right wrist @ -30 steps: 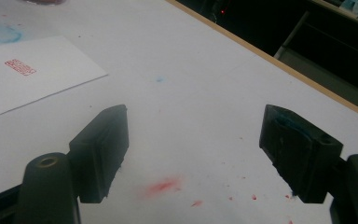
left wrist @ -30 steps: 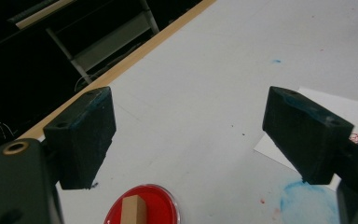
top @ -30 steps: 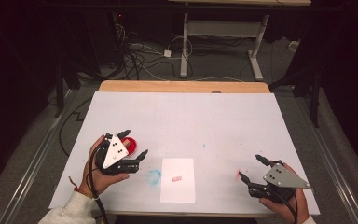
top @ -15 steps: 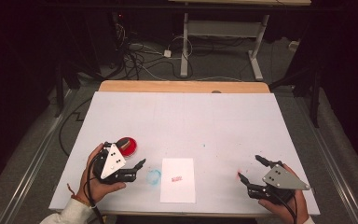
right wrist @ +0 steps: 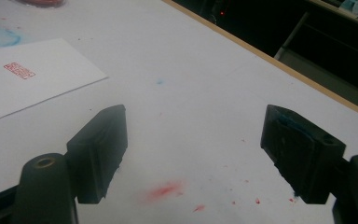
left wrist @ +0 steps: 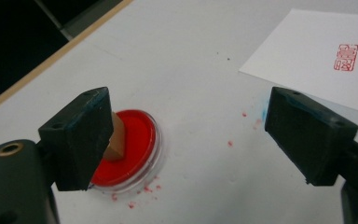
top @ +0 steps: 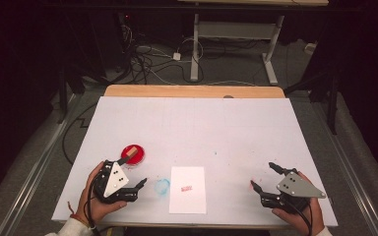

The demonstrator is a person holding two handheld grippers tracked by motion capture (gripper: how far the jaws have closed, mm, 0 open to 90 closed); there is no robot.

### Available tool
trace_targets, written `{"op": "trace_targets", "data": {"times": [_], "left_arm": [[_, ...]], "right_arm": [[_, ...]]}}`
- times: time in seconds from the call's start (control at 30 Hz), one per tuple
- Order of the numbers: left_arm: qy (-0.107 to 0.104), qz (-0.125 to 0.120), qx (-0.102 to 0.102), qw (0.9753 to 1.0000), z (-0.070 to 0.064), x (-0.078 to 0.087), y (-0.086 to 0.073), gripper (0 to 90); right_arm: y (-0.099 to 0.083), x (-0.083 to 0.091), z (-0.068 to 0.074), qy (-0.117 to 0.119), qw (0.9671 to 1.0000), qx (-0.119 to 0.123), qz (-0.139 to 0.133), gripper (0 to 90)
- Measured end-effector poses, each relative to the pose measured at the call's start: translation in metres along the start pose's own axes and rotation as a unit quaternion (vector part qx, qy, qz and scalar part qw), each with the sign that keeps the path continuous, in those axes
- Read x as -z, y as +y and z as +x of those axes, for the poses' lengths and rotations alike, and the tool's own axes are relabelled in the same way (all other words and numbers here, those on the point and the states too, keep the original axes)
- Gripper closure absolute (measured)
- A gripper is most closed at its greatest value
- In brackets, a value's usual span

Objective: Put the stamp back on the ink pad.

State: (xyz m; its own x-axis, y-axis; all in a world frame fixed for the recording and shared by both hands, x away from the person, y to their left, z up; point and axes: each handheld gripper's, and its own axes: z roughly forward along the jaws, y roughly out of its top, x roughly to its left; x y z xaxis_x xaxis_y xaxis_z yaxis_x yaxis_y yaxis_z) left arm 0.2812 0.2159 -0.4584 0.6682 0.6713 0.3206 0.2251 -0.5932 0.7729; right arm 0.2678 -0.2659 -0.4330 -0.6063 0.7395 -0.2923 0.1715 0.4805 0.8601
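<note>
My left gripper (top: 134, 173) hangs low near the front left corner of the white-covered desk (top: 197, 128), its jaws spread wide and holding nothing; in the left gripper view the small tan wooden block stamp (left wrist: 115, 140) stands on the round red ink pad in its clear shallow dish (left wrist: 137, 144), just beyond my left jaw and partly hidden behind it. I cannot tell whether that jaw touches the stamp or merely sits in front of it, and that is my first worry: the stamp looks to be leaning, so any sideways nudge from the jaw could topple it off the pad and smear red across the desk, where red specks (left wrist: 133, 198) already lie beside the dish. The dish itself looks light, so I judge a careless move would slide it towards the left edge. The white rectangular sheet of paper (top: 188, 189) lies at the middle of the front edge, bearing a small red seal print (top: 186, 188), with a faint blue ring stain (top: 162, 186) just off its left side. If I sweep a jaw over the sheet, I could drag it, or carry ink from the desk onto it. My right gripper (top: 270, 177) rests near the front right corner, well apart from the paper, jaws wide and empty; a red smudge (right wrist: 165, 190) sits on the desk between them, and setting the jaws down there would pick up ink that I might later transfer to clean paper.
</note>
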Motion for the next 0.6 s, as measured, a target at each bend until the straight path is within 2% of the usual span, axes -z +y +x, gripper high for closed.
{"op": "trace_targets", "data": {"times": [0.17, 0.33, 0.47, 0.6], "left_arm": [[-0.009, 0.007, 0.01, 0.9999, -0.0022, -0.0018, -0.0063, 15.1], [-0.004, 0.009, 0.004, 0.9999, -0.0049, -0.0004, -0.0064, 15.1], [0.002, -0.004, 0.007, 1.0, -0.0045, 0.0032, -0.0049, 15.1], [0.003, -0.006, 0.004, 1.0, -0.0039, 0.0054, -0.0049, 15.1]], "right_arm": [[-0.0014, -0.0004, -0.0016, -0.002, 1.0, -0.003, 0.002, 23.4], [-0.0015, 0.0001, -0.0036, -0.002, 1.0, -0.003, -0.002, 23.4], [-0.0021, -0.0002, -0.0042, -0.003, 1.0, -0.004, -0.001, 23.4], [-0.0006, 0.0013, -0.0029, -0.007, 1.0, 0.001, -0.005, 23.4]]}}
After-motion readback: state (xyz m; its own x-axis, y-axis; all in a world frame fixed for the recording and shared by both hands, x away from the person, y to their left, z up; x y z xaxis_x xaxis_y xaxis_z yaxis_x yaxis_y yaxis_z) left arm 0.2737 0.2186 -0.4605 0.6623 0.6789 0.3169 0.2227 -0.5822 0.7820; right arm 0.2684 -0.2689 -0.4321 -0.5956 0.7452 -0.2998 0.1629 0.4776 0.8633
